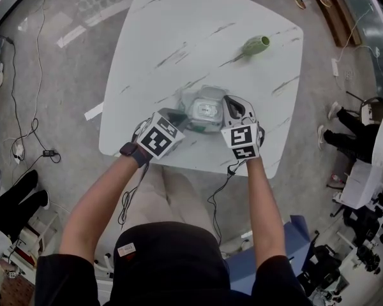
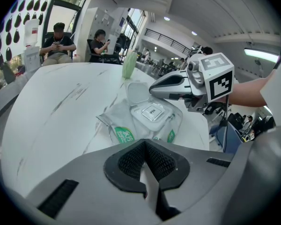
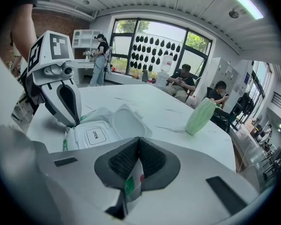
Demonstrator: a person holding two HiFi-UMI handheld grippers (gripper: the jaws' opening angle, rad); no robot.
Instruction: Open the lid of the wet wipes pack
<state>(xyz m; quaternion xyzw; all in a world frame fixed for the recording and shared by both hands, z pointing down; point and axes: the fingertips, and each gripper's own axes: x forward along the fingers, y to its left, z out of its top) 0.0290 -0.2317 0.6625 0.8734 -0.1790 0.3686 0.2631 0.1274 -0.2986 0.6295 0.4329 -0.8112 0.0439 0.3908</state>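
Two claws flank one wet wipes pack (image 1: pixel 204 112), which lies near the 6 o'clock rim of the white surface (image 1: pixel 179 37). Left claw (image 1: pixel 177 116), at the pack's 9 o'clock, is closed on its film edge. Lid (image 3: pixel 126 123) is flipped open. Right claw (image 1: pixel 231 106), at 3 o'clock, pinches the opposite edge. Green vase (image 1: pixel 256 44) sits at 1 o'clock, well apart.
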